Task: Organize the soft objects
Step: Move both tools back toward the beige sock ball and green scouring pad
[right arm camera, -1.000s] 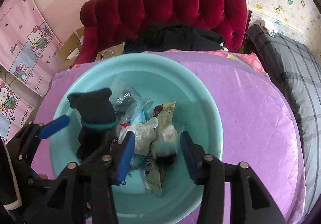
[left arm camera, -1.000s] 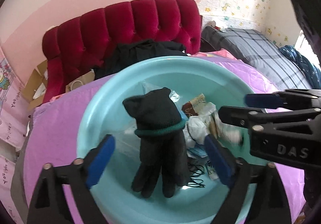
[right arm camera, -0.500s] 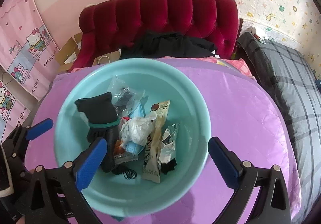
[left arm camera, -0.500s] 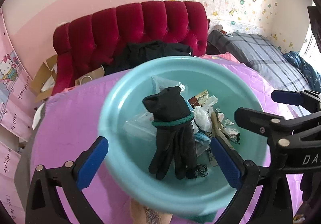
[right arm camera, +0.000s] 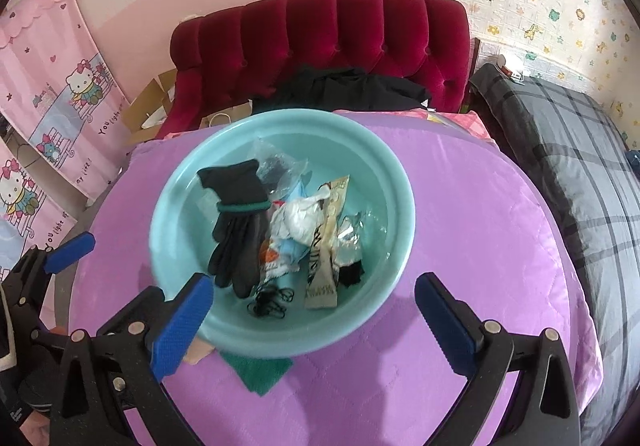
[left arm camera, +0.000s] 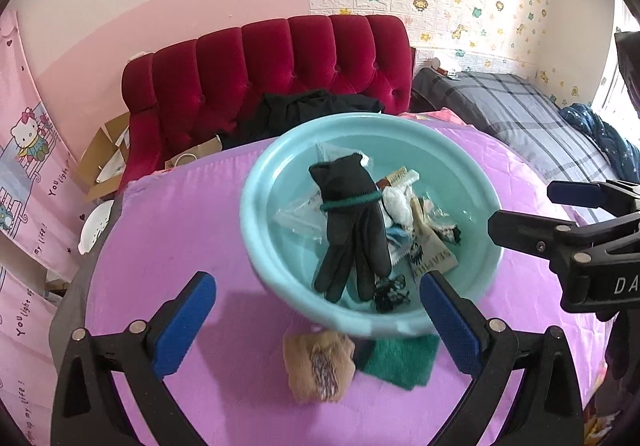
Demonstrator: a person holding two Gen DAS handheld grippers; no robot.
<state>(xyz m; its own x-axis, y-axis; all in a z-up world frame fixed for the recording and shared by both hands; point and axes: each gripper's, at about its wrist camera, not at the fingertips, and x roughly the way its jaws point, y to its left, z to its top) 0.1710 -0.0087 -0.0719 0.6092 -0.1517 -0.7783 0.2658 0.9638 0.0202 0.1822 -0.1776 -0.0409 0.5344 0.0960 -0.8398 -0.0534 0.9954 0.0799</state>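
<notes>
A big light-blue bowl [left arm camera: 256, 230] is sitting on a purple quilted cover [left arm camera: 168, 246]. Inside the bowl, a black glove [left arm camera: 352, 222] with a green band at the wrist is lying on top of a pile of small things. Its fingers are pointing toward the near rim. Right beside the glove there is a white crumpled bag [right arm camera: 300, 218], a tan packet [right arm camera: 326, 258] and a clear plastic bag [right arm camera: 276, 166]. A little black tangle of bands [right arm camera: 270, 300] is lying at the bottom near the glove's fingers.

Just outside the bowl, at its near edge, a tan fuzzy thing [left arm camera: 318, 364] and a green cloth [left arm camera: 398, 360] are lying on the cover, touching each other.

The left claw [left arm camera: 316, 320] is hanging above the near rim with its blue pads wide apart, holding nothing. The right claw [right arm camera: 312, 322] is also hanging over the near side of the bowl, its pads wide apart and empty.

Behind the cover, a red padded headboard [right arm camera: 320, 42] is standing, with dark clothes [right arm camera: 344, 90] piled in front of it.
</notes>
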